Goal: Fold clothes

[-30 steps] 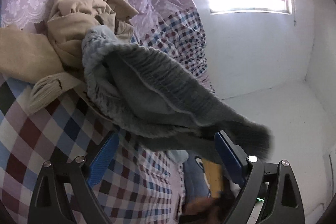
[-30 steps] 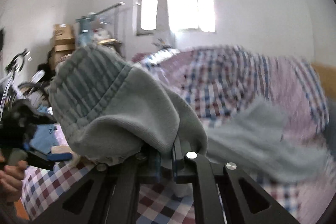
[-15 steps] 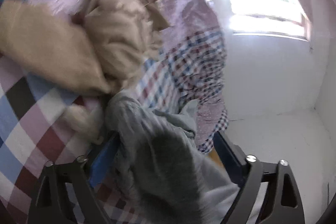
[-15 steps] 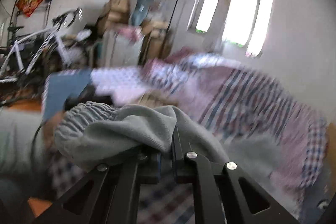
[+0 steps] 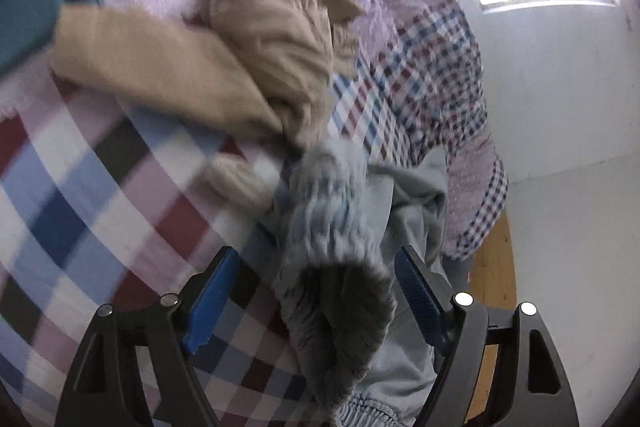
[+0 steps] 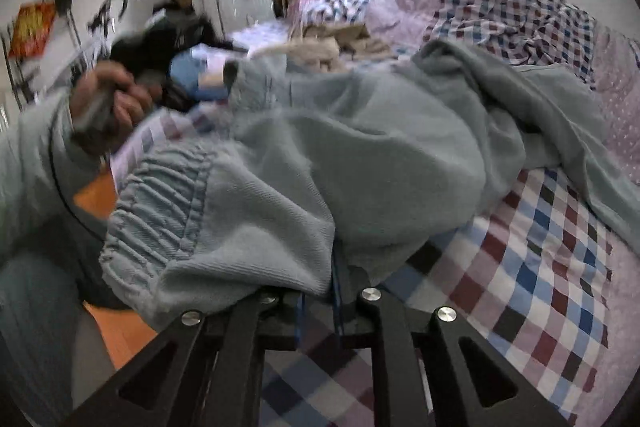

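Right jaws pinch the rumpled grey sweatpants (image 6: 360, 163); left jaws gape, seemingly astride its cuff.

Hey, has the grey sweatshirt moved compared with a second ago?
Yes. In the right wrist view the grey sweatshirt has come down from the air onto the checked bedspread, with the right gripper clamped on its hem.

On the bed (image 6: 560, 307), the checkered spread lies bare to the right of the grey-blue garment (image 6: 360, 155), leaving open room there. A beige clothes heap (image 5: 256, 39) blocks the far side, touching the garment's ribbed hem (image 5: 332, 195). The left gripper (image 5: 316, 303) has that hem bunched between its wide-apart jaws.
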The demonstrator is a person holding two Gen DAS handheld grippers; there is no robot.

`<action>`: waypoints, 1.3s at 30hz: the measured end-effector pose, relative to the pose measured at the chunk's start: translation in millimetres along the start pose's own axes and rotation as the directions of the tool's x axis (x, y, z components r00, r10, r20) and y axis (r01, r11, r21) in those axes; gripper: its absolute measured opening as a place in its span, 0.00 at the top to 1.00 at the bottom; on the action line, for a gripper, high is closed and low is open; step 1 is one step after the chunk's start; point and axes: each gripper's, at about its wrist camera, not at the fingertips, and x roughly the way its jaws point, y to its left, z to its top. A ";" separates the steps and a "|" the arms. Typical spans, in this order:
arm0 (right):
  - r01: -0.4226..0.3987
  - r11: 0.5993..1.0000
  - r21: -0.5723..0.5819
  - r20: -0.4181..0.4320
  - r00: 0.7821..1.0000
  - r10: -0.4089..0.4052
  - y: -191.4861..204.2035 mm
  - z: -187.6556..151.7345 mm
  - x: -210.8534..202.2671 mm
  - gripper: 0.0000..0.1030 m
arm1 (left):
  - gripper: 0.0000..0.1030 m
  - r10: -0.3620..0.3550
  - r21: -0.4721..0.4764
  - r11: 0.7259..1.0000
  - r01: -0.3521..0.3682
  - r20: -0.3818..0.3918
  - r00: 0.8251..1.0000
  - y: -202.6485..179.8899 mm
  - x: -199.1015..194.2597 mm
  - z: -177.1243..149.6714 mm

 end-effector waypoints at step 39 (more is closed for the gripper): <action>-0.168 0.982 -0.088 0.121 0.977 0.178 76.4 76.8 79.0 0.49 | 0.20 -0.026 0.141 0.990 -0.029 0.374 0.927 -16.2 -88.9 71.7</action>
